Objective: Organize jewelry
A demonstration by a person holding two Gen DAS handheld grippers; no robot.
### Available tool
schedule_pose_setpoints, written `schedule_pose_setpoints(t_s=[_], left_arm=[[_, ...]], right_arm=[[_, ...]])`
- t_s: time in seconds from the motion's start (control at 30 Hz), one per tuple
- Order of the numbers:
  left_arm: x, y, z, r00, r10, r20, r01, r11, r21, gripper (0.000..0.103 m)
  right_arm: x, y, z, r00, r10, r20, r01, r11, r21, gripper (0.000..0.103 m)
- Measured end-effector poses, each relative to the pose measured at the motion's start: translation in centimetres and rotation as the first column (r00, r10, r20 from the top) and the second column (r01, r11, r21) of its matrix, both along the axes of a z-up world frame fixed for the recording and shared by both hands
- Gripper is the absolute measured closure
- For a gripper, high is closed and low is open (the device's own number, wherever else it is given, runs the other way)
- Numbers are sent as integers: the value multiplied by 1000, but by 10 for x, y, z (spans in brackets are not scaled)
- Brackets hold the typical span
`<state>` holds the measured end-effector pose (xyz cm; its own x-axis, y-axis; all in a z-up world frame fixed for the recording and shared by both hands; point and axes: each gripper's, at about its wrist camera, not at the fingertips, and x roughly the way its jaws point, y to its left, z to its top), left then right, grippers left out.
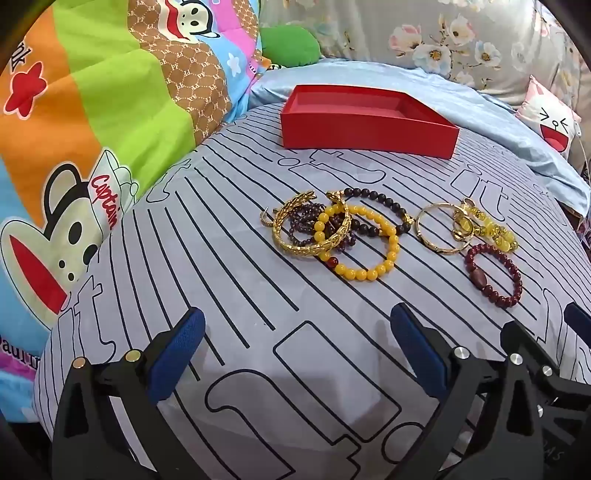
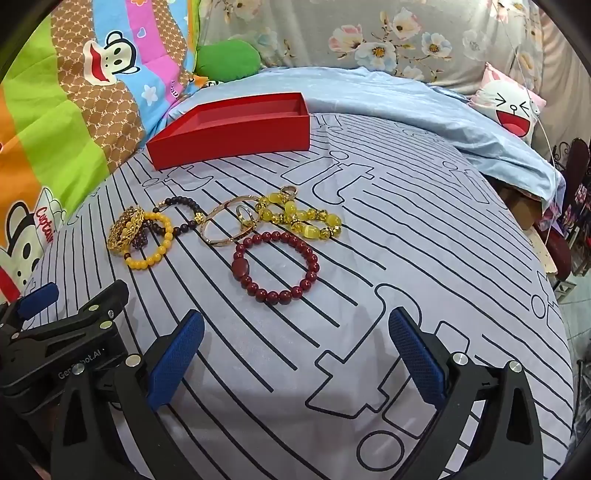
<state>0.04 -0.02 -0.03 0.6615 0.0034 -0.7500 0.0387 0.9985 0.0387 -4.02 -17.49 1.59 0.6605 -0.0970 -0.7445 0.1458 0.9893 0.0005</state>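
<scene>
An empty red box (image 1: 369, 136) (image 2: 236, 138) sits at the far side of the striped bedspread. In front of it lie several bracelets: a gold leaf bangle (image 1: 291, 242) (image 2: 123, 230), a yellow bead bracelet (image 1: 384, 264) (image 2: 159, 251), a black bead bracelet (image 1: 384, 201) (image 2: 184, 203), a thin gold bangle (image 1: 432, 236) (image 2: 221, 229), a pale yellow bead bracelet (image 1: 495, 229) (image 2: 299, 218) and a dark red bead bracelet (image 1: 495, 277) (image 2: 273, 266). My left gripper (image 1: 295, 350) is open and empty, short of the pile. My right gripper (image 2: 295, 350) is open and empty, near the red bracelet.
A colourful cartoon quilt (image 1: 74, 147) (image 2: 55, 129) is bunched on the left. A light blue sheet (image 1: 498, 129) (image 2: 443, 118), a floral cushion (image 2: 369, 33) and a small face pillow (image 1: 550, 122) (image 2: 513, 107) lie behind. The bed drops off at the right (image 2: 554, 277).
</scene>
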Motion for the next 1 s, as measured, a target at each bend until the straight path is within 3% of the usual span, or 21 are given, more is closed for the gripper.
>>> schedule_pose_setpoints(t_s=[0.1, 1.0], left_arm=[[1, -1, 0, 1000, -3, -2, 3, 1000, 0, 7], [-4, 5, 2, 1000, 2, 17, -2, 1000, -4, 7]], right_arm=[[-5, 6, 4, 1000, -3, 26, 4, 999, -34, 6], [-7, 4, 2, 1000, 0, 32, 1, 999, -50, 6]])
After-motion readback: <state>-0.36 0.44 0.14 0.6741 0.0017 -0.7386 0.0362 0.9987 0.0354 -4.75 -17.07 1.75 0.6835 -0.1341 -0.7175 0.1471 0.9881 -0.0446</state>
